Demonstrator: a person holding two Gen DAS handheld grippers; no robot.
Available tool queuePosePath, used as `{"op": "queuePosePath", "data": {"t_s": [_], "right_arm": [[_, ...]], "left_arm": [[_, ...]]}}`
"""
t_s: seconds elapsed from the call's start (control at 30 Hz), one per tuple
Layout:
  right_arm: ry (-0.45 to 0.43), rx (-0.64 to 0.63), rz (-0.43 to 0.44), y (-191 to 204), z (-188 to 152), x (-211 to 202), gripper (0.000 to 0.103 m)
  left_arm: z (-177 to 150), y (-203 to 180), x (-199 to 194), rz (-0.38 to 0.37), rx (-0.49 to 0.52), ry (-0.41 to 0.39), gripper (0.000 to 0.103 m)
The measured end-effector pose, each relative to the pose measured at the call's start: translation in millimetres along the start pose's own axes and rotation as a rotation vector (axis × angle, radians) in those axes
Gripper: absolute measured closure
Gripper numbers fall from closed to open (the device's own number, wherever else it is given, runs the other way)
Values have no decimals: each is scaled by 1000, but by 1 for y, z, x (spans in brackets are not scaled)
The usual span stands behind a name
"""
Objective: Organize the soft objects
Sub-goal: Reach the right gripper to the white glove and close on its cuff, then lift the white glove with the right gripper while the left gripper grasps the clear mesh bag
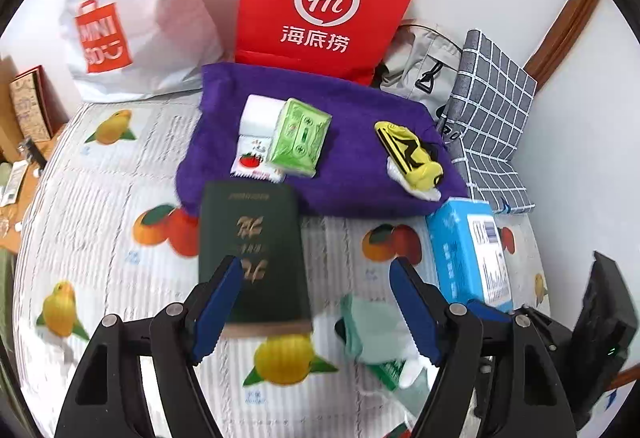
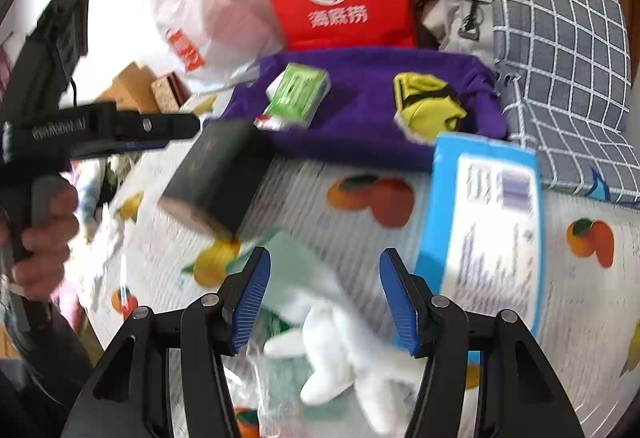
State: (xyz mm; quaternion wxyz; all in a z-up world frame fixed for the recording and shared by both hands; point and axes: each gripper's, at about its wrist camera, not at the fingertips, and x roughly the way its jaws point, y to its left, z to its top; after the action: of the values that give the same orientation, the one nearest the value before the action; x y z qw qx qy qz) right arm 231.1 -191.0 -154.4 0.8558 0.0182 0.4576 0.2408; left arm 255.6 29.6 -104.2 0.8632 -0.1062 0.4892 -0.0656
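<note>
A purple towel (image 1: 352,173) lies on the fruit-print bed and carries a green tissue pack (image 1: 299,135), a white tomato-print pack (image 1: 256,161) and yellow socks (image 1: 412,153). A dark green tissue pack (image 1: 252,238) lies in front of the towel, a blue tissue pack (image 1: 468,250) to the right. My left gripper (image 1: 316,270) is open, its left finger over the dark green pack. My right gripper (image 2: 324,266) is open above a white plush toy in clear wrap (image 2: 340,350) on a mint green package (image 2: 292,258). The towel (image 2: 360,117) and blue pack (image 2: 484,222) also show there.
A red paper bag (image 1: 320,1) and a white plastic bag (image 1: 132,21) stand against the wall behind the towel. A grey bag (image 1: 424,65) and a grey checked cloth (image 1: 492,113) lie at the right. A wooden side table with boxes (image 1: 28,109) is at the left.
</note>
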Motion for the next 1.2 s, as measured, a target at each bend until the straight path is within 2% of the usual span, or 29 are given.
{"op": "queuePosePath", "data": {"t_s": [0.13,0.2,0.23,0.27,0.33,0.37,0.43,0.53,0.6,0.7,0.87,1.07,1.2], "right_arm": [[57,-76,-50,20,-22,17,46],[89,-109,-114,27,-31,30,47],[100,-118,-134,29,-34,35,53],[112,-125,-148,31,-38,40,67],[139,-128,-167,33,-47,49,78],[122,-120,-173,32,-49,48,84],[106,-87,-146,32,-51,42,86],[62,-21,-35,33,-50,28,90],[19,-5,2,38,-49,17,90],[-49,-12,-8,45,-49,-3,91],[-90,1,-8,47,-51,-26,92],[-169,56,-29,26,-74,-70,92],[-216,105,-61,7,-93,-98,92]], "left_arm": [[-23,6,-11,-21,-6,-8,28],[-33,10,-15,-16,-7,-6,28],[-39,13,-17,-10,-10,-6,28],[-43,16,-19,-6,-15,-5,28],[-51,23,-23,-2,-28,-5,28],[-56,28,-27,0,-36,-7,28],[-62,34,-30,3,-51,-8,28],[-71,43,-33,8,-79,-1,28],[-75,46,-34,10,-87,3,28],[-84,48,-37,18,-95,3,28],[-97,43,-36,19,-95,21,28],[-110,24,-29,11,-72,41,28],[-118,-2,-20,-1,-24,57,28]]}}
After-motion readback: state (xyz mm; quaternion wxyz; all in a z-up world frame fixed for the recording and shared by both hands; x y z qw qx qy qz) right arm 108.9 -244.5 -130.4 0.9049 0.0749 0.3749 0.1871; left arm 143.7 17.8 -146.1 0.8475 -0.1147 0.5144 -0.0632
